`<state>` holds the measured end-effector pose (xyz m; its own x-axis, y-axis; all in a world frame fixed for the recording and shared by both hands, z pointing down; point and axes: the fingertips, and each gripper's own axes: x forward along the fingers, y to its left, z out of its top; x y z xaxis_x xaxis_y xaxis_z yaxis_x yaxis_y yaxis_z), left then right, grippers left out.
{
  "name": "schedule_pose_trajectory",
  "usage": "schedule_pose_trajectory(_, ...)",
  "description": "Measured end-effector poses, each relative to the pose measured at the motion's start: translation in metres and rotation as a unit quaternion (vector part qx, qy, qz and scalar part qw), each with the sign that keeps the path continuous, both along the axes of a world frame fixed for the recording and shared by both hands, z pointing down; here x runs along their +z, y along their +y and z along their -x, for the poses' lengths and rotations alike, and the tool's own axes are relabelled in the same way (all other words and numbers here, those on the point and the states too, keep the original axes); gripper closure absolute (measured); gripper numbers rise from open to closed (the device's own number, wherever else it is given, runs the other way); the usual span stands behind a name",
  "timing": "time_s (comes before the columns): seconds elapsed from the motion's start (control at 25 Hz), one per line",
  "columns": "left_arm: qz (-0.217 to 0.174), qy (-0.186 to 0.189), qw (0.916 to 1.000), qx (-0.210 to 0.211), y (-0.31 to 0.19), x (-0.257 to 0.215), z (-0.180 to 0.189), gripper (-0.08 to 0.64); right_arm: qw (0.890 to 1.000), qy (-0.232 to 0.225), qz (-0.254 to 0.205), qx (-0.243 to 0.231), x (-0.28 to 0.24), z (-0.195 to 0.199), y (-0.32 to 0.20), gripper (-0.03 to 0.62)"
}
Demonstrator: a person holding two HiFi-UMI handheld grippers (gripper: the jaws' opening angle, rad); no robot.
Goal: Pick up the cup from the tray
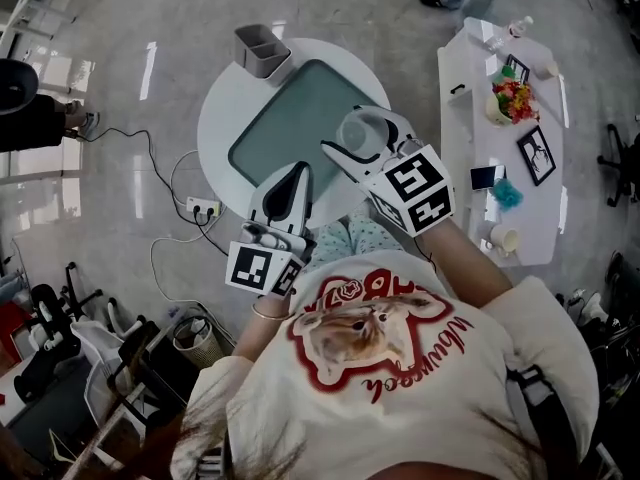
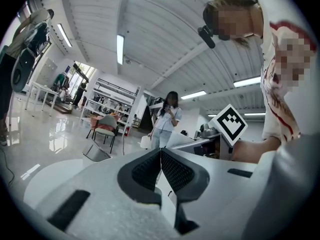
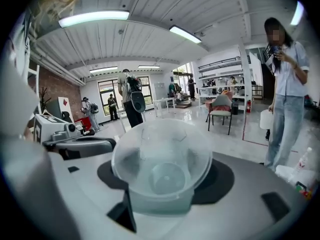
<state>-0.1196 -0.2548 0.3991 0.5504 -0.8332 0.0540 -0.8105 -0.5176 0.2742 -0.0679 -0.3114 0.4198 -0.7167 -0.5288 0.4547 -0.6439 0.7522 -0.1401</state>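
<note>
Two hand-held grippers reach over a round white table, seen from above. A grey-green tray covers most of the tabletop. At 3 o'clock, apart from it, stands a long white side table with small items on it. The left gripper sits at the tray's 6 o'clock edge, jaws pressed together with nothing between them. The right gripper, over the tray's 3 o'clock edge, is clamped on a clear plastic cup, whose open mouth faces that gripper's camera. A grey bin stands at the table's 11 o'clock rim.
</note>
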Motion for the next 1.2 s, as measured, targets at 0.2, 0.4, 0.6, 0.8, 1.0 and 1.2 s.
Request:
schedule_pose_trajectory(0.2,-0.002,-0.003,1.0,-0.001,0.001,-0.003,-0.003,0.545,1.0,-0.006,-0.007,-0.01,-0.013,-0.004,0.007,0.273)
schedule_pose_trajectory(0.4,-0.003,-0.005,0.9999,-0.01,0.002,-0.005,-0.006,0.545,1.0,-0.014,-0.007,-0.024,-0.02,-0.007,0.009,0.273)
schedule_pose_trajectory(0.6,-0.01,-0.01,0.9993,-0.034,0.004,-0.008,-0.004,0.545,0.999,-0.014,-0.01,-0.052,-0.023,-0.007,0.012,0.273)
schedule_pose_trajectory(0.8,-0.007,-0.008,0.9982,-0.059,0.009,-0.004,-0.006,0.545,0.997,-0.023,-0.005,-0.078,-0.02,-0.007,0.02,0.273)
schedule_pose_trajectory(1.0,-0.018,-0.009,0.9966,-0.08,0.013,-0.008,-0.002,0.545,0.996,-0.022,0.003,-0.092,-0.013,-0.009,0.03,0.273)
schedule_pose_trajectory(1.2,-0.04,-0.006,0.9962,-0.077,0.016,-0.021,-0.006,0.545,0.996,-0.023,-0.008,-0.091,-0.024,-0.014,0.035,0.273)
